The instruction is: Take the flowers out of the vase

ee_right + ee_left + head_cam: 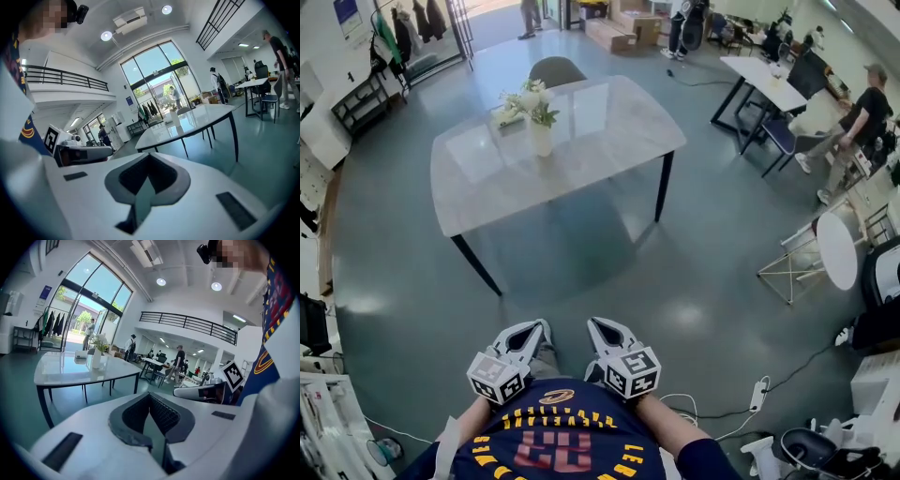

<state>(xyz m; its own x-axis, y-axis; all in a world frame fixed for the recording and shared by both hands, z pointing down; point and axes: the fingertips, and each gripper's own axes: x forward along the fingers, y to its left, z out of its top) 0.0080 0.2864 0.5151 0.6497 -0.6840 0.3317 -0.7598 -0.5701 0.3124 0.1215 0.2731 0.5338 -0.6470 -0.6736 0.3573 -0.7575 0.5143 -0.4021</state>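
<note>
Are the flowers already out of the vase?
No, the flowers stand in the white vase on the table in the head view.

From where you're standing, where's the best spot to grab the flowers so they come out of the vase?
Probably the stems of the flowers, bunched just above the mouth of the white vase. The blooms spread and lean left in the head view, so the stems are the narrow part. Come from the near side, then lift straight up, since the vase stands upright.
</note>
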